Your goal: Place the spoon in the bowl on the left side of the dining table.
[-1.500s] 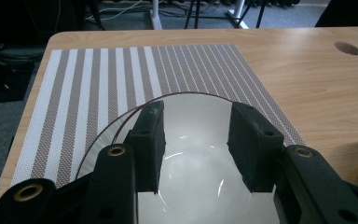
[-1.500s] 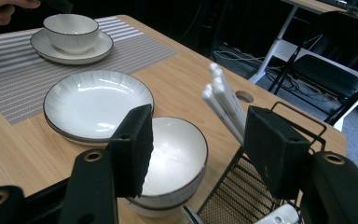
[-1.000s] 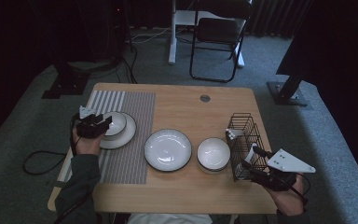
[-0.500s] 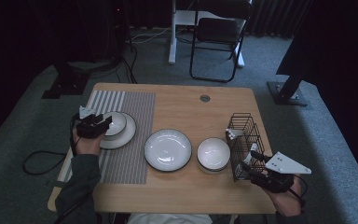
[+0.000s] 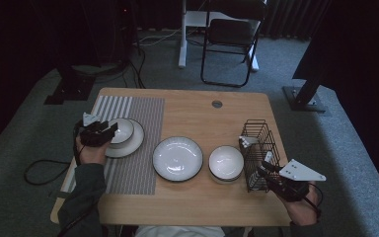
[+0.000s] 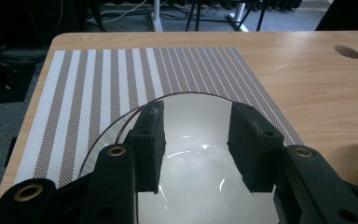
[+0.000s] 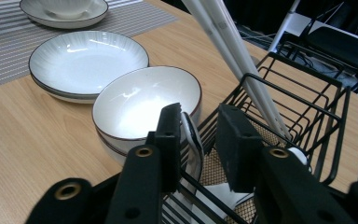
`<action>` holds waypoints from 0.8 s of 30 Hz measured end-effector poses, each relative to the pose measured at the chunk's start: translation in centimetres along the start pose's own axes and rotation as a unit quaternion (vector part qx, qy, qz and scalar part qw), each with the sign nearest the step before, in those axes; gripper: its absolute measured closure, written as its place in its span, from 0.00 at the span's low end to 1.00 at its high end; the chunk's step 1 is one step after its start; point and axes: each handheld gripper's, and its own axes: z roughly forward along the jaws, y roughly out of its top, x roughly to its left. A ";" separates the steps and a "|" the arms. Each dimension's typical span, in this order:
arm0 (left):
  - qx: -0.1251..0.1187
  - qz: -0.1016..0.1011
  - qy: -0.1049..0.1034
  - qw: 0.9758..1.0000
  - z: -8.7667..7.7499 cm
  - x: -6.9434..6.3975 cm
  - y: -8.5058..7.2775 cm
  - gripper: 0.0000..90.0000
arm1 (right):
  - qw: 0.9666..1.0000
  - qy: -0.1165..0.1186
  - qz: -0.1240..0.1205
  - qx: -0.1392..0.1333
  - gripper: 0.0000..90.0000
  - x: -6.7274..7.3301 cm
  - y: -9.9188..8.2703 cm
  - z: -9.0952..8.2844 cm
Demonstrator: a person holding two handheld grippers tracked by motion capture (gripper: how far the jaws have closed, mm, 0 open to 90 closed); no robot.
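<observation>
Right now the right gripper [image 5: 265, 168] is reaching into the near corner of the black wire basket [image 5: 259, 134] at the right side of the table [image 5: 192, 106]. Its jaws have just been closing, and in the right gripper view a metal spoon [image 7: 192, 136] is standing between them, its bowl lying against the left pad; whether both pads are pressing on it I cannot tell. White chopsticks [image 7: 233, 51] are leaning out of the same basket, tilted toward the far left in that view. A white bowl [image 5: 226, 162] is sitting just beside the basket, and a wide white plate [image 5: 177, 158] is lying next to the bowl, toward the middle of the table.

Over on the left, the left gripper [image 5: 109, 132] is hovering at the small white bowl [image 6: 200, 158] that is resting on a saucer plate [image 5: 133, 143] on the striped placemat [image 5: 143, 118]. Its jaws are standing wide apart above the bowl's hollow, gripping nothing. The person's forearms are coming in from the near edge of the table.
</observation>
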 end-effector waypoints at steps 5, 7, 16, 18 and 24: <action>0.000 0.000 0.000 1.000 0.0 0.0 0.0 0.63 | 1.000 -0.004 0.002 0.002 0.86 -0.1 -0.2 0.2; 0.001 0.000 0.000 1.000 0.0 0.0 0.0 0.63 | 1.000 -0.009 -0.001 0.005 0.88 -0.1 -0.2 0.3; 0.001 0.000 -0.001 1.000 0.0 0.0 0.0 0.63 | 1.000 -0.018 -0.005 0.014 0.92 -0.3 -0.1 0.6; 0.001 0.000 -0.001 1.000 0.1 0.0 0.0 0.63 | 1.000 -0.018 -0.004 0.015 0.92 -0.4 -0.1 0.7; 0.002 0.000 -0.002 1.000 0.1 0.0 0.1 0.63 | 1.000 -0.018 -0.003 0.016 0.92 -0.6 -0.1 1.0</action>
